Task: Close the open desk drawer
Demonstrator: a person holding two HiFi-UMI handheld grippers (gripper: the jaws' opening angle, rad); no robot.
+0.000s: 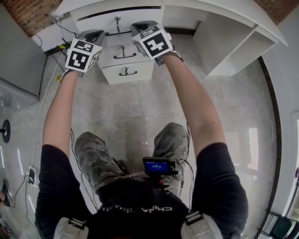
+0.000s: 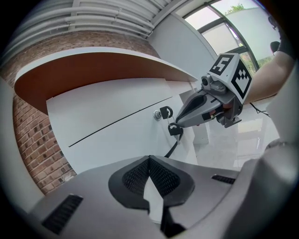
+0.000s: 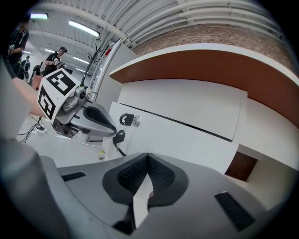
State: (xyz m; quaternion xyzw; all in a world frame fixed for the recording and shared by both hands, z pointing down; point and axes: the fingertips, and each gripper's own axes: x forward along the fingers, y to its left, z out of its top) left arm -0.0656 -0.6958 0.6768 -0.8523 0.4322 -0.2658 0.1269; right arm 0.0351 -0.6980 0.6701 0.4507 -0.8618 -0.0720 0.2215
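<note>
- Drawer front (image 1: pixel 96 22), white with a key (image 1: pixel 117 19) in its lock, sits just under the desk top (image 1: pixel 224 10), straight ahead of you.
- Your left gripper (image 1: pixel 96 33) is left of the key, jaws together and empty.
- Your right gripper (image 1: pixel 140 25) is right of the key, also closed on nothing.

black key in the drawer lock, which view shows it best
Right gripper view: the black key sits unobstructed in its silver lock, a second key hanging below. Left gripper view shows it too, beside the right gripper's tip. Head view shows it tiny.
</note>
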